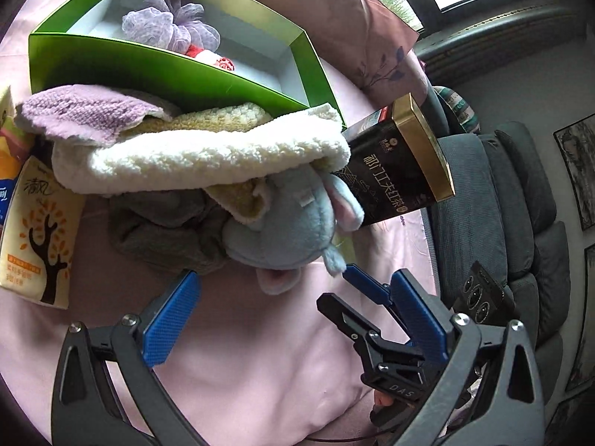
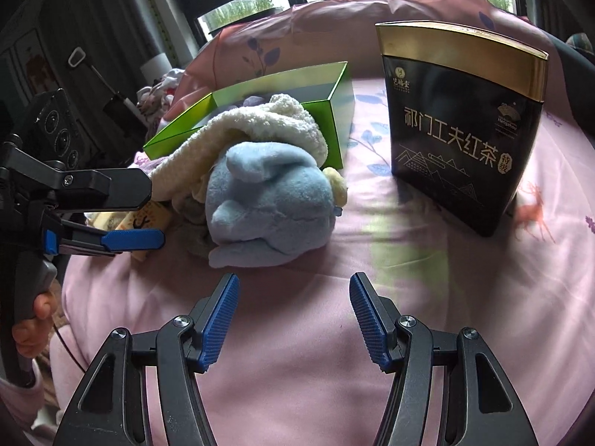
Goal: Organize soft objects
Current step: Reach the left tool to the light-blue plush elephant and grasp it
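Presently, both grippers hang over the pink bed (image 2: 297, 334) with nothing held. The right gripper (image 2: 293, 319) has its jaws moderately apart, aimed at the blue plush toy (image 2: 267, 204), just short of it. The left gripper (image 1: 293, 316) stands wide beside the same heap. The toy lies under a cream fleece cloth (image 1: 208, 156), just outside the green box (image 1: 148, 70), which already holds a lilac mesh puff (image 1: 167, 22). Recommended: seat the pads deep around the plush body, avoid snagging the fleece, then lift clear of the box wall.
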Tool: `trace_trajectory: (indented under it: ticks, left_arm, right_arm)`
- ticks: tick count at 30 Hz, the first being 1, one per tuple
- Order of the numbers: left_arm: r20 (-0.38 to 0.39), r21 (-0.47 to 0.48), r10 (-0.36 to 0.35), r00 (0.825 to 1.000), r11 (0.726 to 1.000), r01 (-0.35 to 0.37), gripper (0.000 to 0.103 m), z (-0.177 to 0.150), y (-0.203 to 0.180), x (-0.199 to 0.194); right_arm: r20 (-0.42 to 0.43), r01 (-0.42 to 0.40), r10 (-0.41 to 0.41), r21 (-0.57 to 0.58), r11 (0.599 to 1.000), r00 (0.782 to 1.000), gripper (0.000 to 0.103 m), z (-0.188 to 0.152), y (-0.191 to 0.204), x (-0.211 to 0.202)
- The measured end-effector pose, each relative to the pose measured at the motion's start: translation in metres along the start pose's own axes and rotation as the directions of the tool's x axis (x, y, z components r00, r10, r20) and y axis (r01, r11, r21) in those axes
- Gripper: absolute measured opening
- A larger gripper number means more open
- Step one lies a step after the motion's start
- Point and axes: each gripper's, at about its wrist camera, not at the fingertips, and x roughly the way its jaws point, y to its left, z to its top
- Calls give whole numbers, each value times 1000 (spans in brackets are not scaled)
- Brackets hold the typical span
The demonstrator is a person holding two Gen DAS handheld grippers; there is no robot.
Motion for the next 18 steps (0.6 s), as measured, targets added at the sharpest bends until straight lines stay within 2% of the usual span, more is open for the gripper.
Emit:
trace_trajectory:
  ticks: [8, 10, 13, 16, 18]
  left_arm:
    - [-5, 7, 38, 999, 999, -38, 102, 15, -13, 21]
    - [-5, 2, 43, 999, 999, -43, 101, 15, -14, 24]
    - [-15, -3, 57, 998, 998, -57, 101, 17, -14, 32]
    - [-17, -14, 67, 998, 998, -68, 101, 18, -12, 34]
    - [-12, -17, 67, 998, 998, -67, 101, 19, -12, 33]
  right_arm:
    - [-2, -102, 102, -42, 994, 995, 63, 21, -16, 25]
    - [-14, -127, 127, -59, 990, 992, 73, 26, -18, 30]
    - [-40, -154, 152, -82, 985, 988, 78, 32, -21, 38]
    - [-75, -231, 224, -92, 969, 972, 78, 38, -25, 45]
    - [-98, -294, 286, -90, 951, 953, 79, 41, -28, 51]
